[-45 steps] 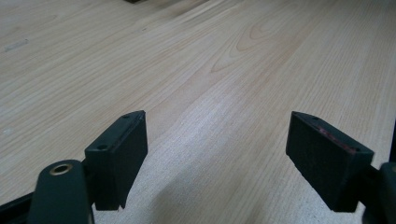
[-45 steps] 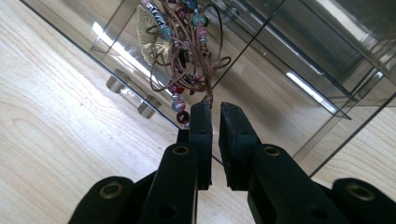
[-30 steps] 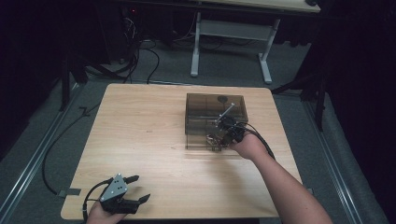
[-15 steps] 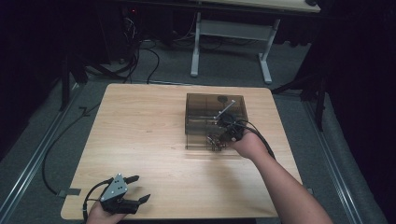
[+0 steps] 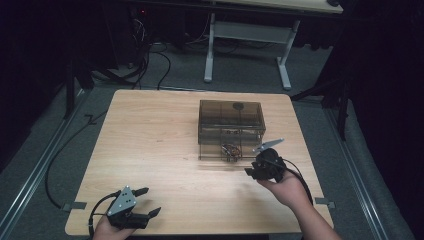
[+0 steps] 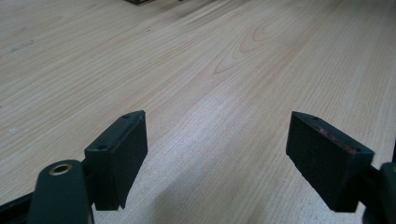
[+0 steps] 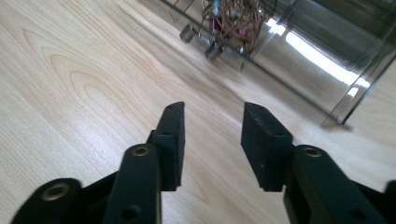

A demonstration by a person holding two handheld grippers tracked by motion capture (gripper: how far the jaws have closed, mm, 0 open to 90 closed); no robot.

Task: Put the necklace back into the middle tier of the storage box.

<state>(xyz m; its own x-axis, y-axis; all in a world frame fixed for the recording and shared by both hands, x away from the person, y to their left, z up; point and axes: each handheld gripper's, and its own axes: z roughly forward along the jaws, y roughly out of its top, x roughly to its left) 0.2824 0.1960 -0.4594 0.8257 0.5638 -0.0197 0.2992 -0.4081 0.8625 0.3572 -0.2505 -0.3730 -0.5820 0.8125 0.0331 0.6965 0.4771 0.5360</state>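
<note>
On the wooden table (image 5: pixel 165 145), right of centre and toward the far side, stands a smoky transparent box (image 5: pixel 231 116) with a dark lid and an open front section on its near side. A small tangle of thin coloured wires (image 5: pixel 231 150) lies on the floor of that open section; the right gripper view shows the same wires (image 7: pixel 233 21) beside small metal pieces just inside the box's clear wall (image 7: pixel 322 56).

Near the box's near right corner, the right gripper (image 5: pixel 252 172) is held in the person's right hand (image 5: pixel 285 187), apart from the box, its grey plate tilted upward. Its jaws stand partly apart with nothing between them, bare wood visible through the gap, as the right gripper view (image 7: pixel 212 140) confirms.

At the near left corner of the table, the left gripper (image 5: pixel 147 202) rests in the person's left hand (image 5: pixel 107 231), well away from the box. Its jaws are spread wide and empty; the left gripper view (image 6: pixel 217 154) shows plain tabletop between them. A black cable (image 5: pixel 92 215) loops from it at the table's near edge.
</note>
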